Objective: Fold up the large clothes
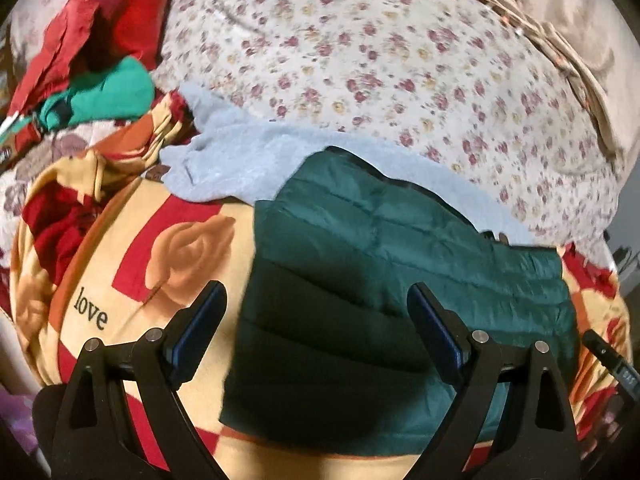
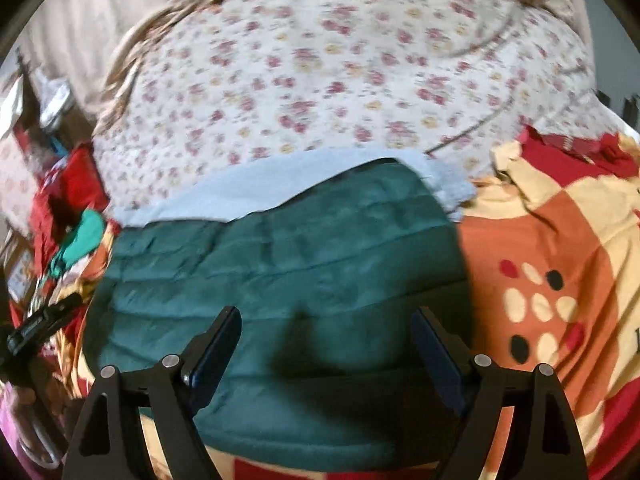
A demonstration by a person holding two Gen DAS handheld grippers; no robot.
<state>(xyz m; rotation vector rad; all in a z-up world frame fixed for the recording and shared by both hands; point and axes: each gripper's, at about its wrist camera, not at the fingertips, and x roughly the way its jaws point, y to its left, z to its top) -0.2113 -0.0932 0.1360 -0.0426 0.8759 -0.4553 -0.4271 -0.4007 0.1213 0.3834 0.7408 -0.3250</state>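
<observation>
A dark green quilted jacket lies folded flat on a bed blanket with red and orange squares. It also fills the middle of the right wrist view. A pale blue fleece garment lies under and behind it, also in the right wrist view. My left gripper is open and empty above the jacket's left edge. My right gripper is open and empty above the jacket's near part. The right gripper's tip shows at the right edge of the left wrist view.
A floral quilt is heaped behind the jacket, also in the right wrist view. Red and bright green clothes are piled at the far left. Beige fabric lies at the back right.
</observation>
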